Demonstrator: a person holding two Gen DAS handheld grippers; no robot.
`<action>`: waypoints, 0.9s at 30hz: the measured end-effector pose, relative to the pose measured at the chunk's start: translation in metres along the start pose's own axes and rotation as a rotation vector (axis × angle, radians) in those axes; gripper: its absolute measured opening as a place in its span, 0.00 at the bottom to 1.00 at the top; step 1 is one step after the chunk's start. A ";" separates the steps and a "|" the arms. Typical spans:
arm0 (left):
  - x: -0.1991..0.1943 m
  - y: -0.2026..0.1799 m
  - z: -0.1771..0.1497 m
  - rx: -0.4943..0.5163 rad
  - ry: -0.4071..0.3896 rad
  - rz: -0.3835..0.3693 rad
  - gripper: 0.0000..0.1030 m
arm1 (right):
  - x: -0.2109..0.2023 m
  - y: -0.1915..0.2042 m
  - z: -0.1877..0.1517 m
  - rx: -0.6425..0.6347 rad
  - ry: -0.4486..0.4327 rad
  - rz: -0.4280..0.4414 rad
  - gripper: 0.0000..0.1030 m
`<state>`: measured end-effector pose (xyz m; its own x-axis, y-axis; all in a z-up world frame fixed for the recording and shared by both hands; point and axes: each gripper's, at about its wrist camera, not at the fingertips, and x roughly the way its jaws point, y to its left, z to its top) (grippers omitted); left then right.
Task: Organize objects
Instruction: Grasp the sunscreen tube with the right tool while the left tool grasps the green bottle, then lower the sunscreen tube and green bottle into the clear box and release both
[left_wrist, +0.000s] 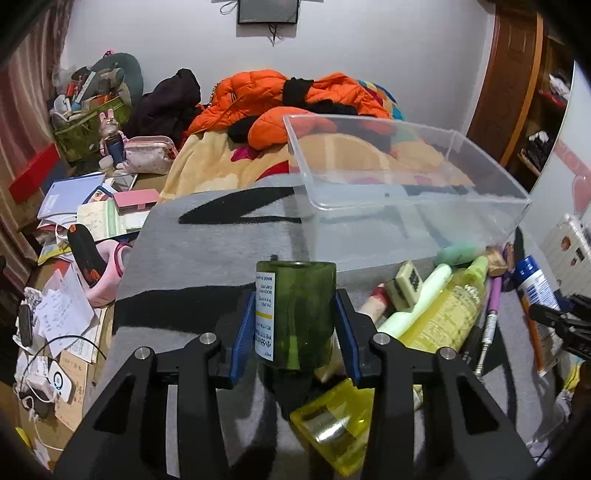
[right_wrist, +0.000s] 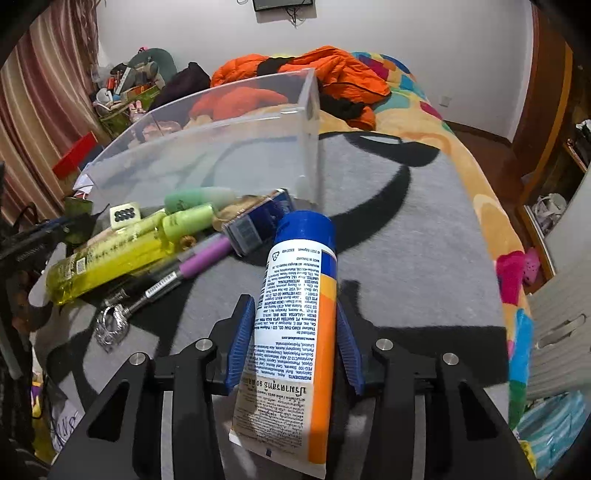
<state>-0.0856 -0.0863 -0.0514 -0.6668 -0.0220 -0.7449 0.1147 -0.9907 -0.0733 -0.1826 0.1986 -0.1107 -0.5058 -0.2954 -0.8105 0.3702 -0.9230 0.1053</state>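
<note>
Left wrist view: the left gripper (left_wrist: 295, 325) clamps a dark green bottle (left_wrist: 295, 314) between its blue pads, held above the grey blanket (left_wrist: 207, 266). Ahead to the right stands the clear plastic bin (left_wrist: 406, 184), with a heap of toiletries beside its near wall, among them a yellow bottle (left_wrist: 443, 314).

Right wrist view: the right gripper (right_wrist: 295, 339) grasps a white-and-orange tube with a blue cap (right_wrist: 299, 317), cap pointing toward the bin (right_wrist: 221, 147). A purple pen (right_wrist: 199, 262) lies left of it.

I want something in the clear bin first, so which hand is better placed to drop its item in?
Probably left. The left gripper holds the green bottle just short of the clear bin. The right gripper's blue-capped tube has the toiletry pile partly between.
</note>
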 end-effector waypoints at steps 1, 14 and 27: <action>-0.003 0.001 0.000 -0.003 -0.008 -0.002 0.40 | 0.000 -0.002 0.001 0.008 0.004 0.003 0.39; -0.031 -0.010 0.010 -0.010 -0.108 -0.026 0.40 | 0.018 0.007 0.017 -0.038 -0.016 -0.067 0.39; -0.065 -0.019 0.027 -0.018 -0.218 -0.062 0.40 | -0.033 0.010 0.021 0.000 -0.164 -0.020 0.38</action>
<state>-0.0644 -0.0692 0.0165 -0.8159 0.0086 -0.5781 0.0804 -0.9885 -0.1282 -0.1789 0.1938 -0.0711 -0.6334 -0.3131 -0.7077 0.3585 -0.9292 0.0902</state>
